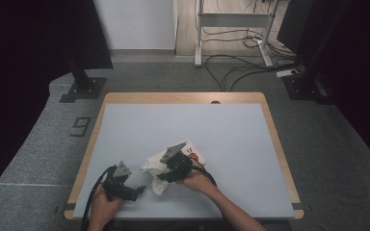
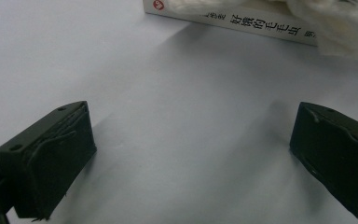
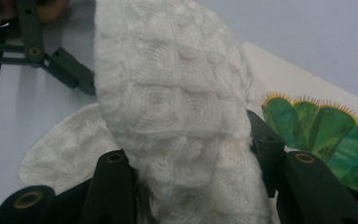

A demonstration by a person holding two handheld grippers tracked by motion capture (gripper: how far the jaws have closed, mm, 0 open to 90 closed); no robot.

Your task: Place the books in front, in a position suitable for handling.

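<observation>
White embossed cloth, bunched, soft, pinched in right claw; flat book beneath.

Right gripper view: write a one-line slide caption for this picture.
Right gripper clamps a white quilted cloth above a white picture book with green caterpillar art.

White cloth with a soft quilted swirl weave, glossy smooth paper cover on the book, matt black plastic jaws with scuffed pads, pale smooth matt table top edged in light wood.
</observation>
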